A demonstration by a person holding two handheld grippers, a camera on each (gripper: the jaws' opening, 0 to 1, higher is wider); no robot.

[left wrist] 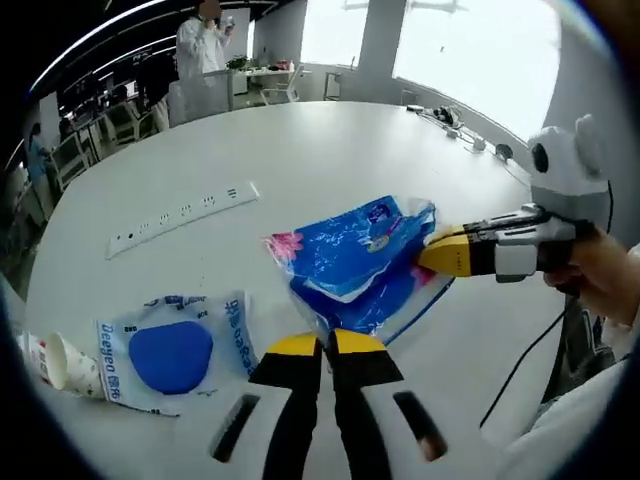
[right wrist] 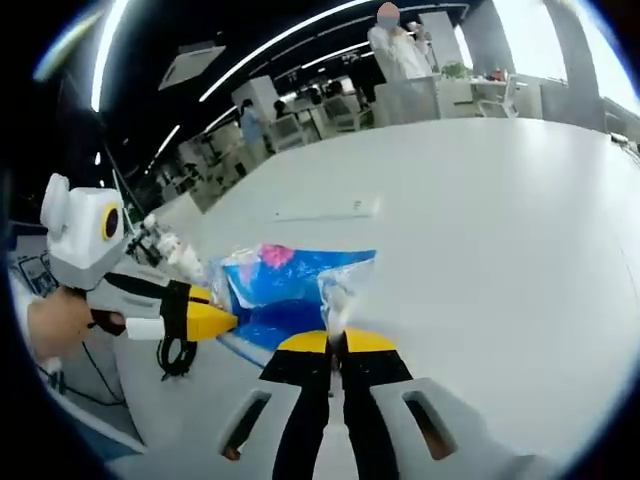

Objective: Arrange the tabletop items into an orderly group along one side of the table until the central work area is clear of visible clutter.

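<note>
Left gripper view: the left gripper point(left wrist: 327, 345) rises at bottom centre, its yellow-tipped jaws pressed together on the near edge of a blue plastic bag point(left wrist: 355, 262), which lies crumpled at mid-frame on the white worktop point(left wrist: 330, 150). The right gripper point(left wrist: 440, 255) enters from the right and pinches the bag's far edge, a hand point(left wrist: 590, 275) behind it. Holding the bag at two edges likely serves to lift or flatten it before shifting it aside. At lower left lie a flat packet with a blue oval point(left wrist: 172, 352) and a paper cup point(left wrist: 60, 362) on its side; a white power strip point(left wrist: 183, 217) sits at mid-left. A person in white stands at the top.

Right gripper view: the right gripper point(right wrist: 337, 345) has its jaws closed on a clear fold of the blue plastic bag point(right wrist: 285, 285) at centre. The left gripper point(right wrist: 215, 320) grips it from the left. This view shows the bare worktop point(right wrist: 480, 250) stretching right, room to carry the bag; the packet and cup belong to the other view.
</note>
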